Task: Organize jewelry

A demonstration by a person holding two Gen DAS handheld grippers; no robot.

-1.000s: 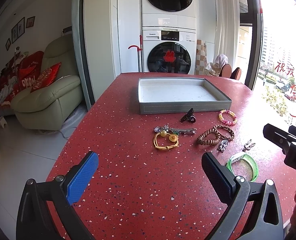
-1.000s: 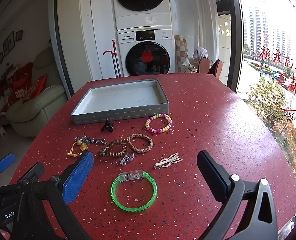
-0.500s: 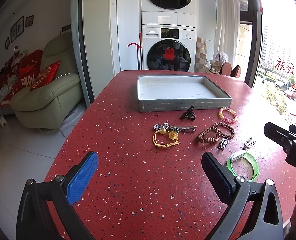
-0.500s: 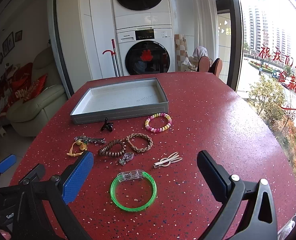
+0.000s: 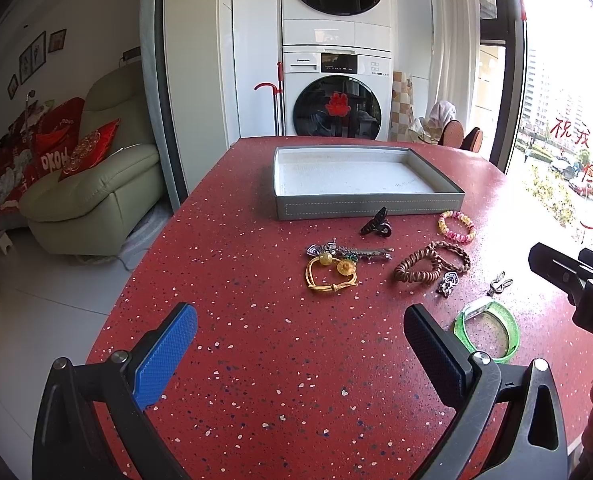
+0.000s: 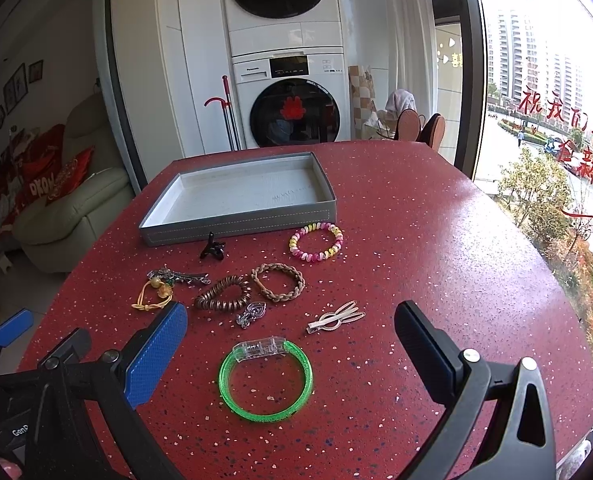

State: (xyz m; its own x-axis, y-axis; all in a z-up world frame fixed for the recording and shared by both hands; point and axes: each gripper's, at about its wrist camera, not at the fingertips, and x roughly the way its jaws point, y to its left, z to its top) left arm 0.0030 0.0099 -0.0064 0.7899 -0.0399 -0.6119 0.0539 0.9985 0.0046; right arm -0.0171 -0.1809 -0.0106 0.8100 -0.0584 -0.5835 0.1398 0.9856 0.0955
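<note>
An empty grey tray (image 5: 368, 206) (image 6: 236, 226) stands at the back of the red table. In front of it lie a black claw clip (image 5: 376, 224), a pink-yellow bead bracelet (image 6: 316, 241), a braided brown bracelet (image 6: 278, 282), a coiled brown band (image 6: 223, 299), a silver hair pin (image 5: 350, 253), a yellow cord bracelet (image 5: 331, 276), a silver charm (image 6: 251, 314), a silver clip (image 6: 336, 318) and a green bangle (image 6: 265, 382). My left gripper (image 5: 300, 354) is open and empty, short of the yellow cord bracelet. My right gripper (image 6: 290, 350) is open and empty over the green bangle.
The table's left edge (image 5: 136, 276) drops to a white tiled floor, with a pale sofa (image 5: 92, 196) beyond. Stacked washing machines (image 5: 336, 92) stand behind the table. A large window (image 6: 556, 120) runs along the right side.
The left wrist view has shifted a little; the tray and jewelry sit slightly lower and closer. The right gripper has barely moved. Both grippers stay open.
</note>
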